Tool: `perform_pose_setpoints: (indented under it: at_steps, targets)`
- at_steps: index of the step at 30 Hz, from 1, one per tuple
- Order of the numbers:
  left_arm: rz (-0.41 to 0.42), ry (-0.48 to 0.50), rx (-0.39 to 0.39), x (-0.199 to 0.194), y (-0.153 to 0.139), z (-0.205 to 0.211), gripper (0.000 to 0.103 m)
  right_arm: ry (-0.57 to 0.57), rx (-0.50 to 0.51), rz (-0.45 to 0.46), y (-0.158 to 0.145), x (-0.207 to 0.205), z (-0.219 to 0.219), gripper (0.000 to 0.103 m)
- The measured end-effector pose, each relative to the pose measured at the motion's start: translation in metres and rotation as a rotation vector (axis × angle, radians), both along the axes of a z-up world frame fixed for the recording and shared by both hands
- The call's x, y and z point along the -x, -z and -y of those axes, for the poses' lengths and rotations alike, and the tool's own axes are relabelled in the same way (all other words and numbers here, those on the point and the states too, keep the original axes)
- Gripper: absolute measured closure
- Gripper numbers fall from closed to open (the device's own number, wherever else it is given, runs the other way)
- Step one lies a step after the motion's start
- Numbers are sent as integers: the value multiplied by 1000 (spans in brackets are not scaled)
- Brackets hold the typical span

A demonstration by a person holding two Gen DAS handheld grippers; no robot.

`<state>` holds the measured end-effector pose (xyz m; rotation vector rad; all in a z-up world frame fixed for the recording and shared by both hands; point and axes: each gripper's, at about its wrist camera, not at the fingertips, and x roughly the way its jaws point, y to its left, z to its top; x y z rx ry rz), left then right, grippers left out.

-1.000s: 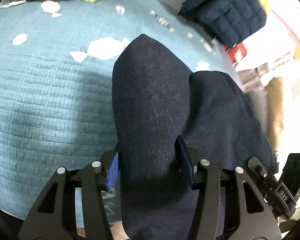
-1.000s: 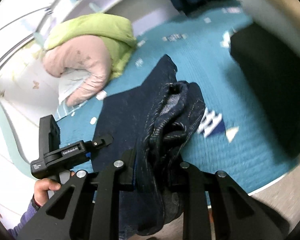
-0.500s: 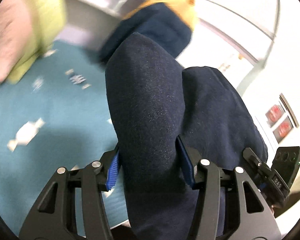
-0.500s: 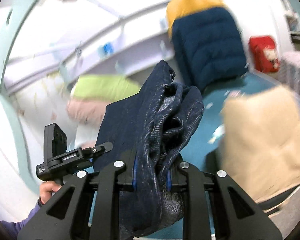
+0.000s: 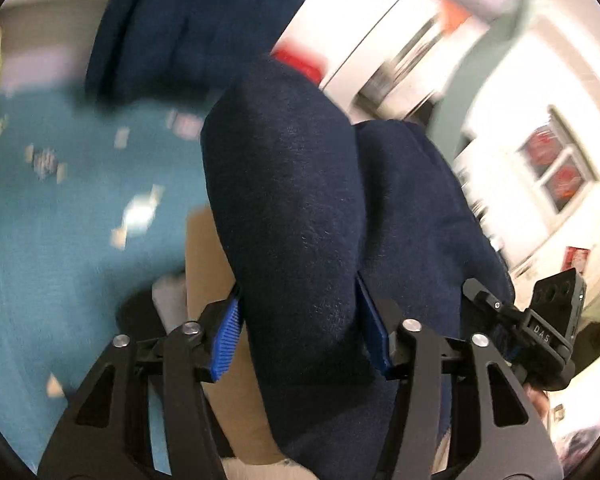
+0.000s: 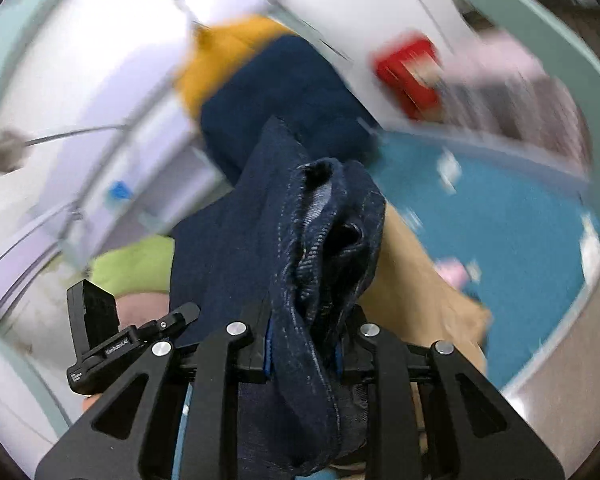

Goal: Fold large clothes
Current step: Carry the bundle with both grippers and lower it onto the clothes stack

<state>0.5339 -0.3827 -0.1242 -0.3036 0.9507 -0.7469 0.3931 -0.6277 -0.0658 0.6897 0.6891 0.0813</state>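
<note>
My left gripper [image 5: 300, 340] is shut on a thick fold of the dark navy jeans [image 5: 296, 208], which bulge up between its blue pads [image 5: 224, 340] and fill the middle of the left wrist view. My right gripper [image 6: 304, 356] is shut on a bunched, stitched edge of the same jeans [image 6: 320, 240]. The cloth hangs lifted between the two grippers above the teal bed cover [image 5: 52, 220]. The left gripper's body also shows in the right wrist view [image 6: 112, 344].
A folded tan garment [image 6: 420, 292] lies on the bed below the jeans, also in the left wrist view [image 5: 208, 264]. A navy and yellow puffer jacket [image 6: 284, 88] stands at the back. A green and pink pillow [image 6: 132, 264] lies left. A red item [image 6: 408, 76] sits by the wall.
Both grippers have lifted the jeans off the bed and swung right. The view has swept from the pillow side toward the jacket, the tan garment and the wall.
</note>
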Motion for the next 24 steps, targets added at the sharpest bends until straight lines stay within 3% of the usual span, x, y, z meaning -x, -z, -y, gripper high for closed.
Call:
perform_pose_setpoints:
  at_steps: [3,6,9,12,16,18,20,21,22,24]
  targets:
    - [6,28,-26,-6,29,11,38,43,-8,-155,63,-20,17,74]
    - [46,64,-26,-3,29,14,33,61,-44,-155,93,-22,25,67]
    - [90,96,-47,-1,18,11,32,88,-18,-159,93,-20,26,60]
    - [220,90,-35,11,-10,-16,30,130,32,-179,77,-4,31,57]
    - [366,94,-32,28,-55,-25,28,192,209,-169,42,21,28,52]
    - [392,126,-41,29,-66,-15,28,209,328,-143,26,31,20,52]
    - [378,155,-29,27,-70,-1,28,157,396,-114,17,29,4,70]
    - [362,173,-32,24,-69,8,28,88,426,-102,14,23,-13,88]
    - [347,190,-58,19,-68,21,28,60,443,-106,15,18,-21,93]
    - [341,202,-183,5,-56,50,28,2,480,-143,24,2,-39,98]
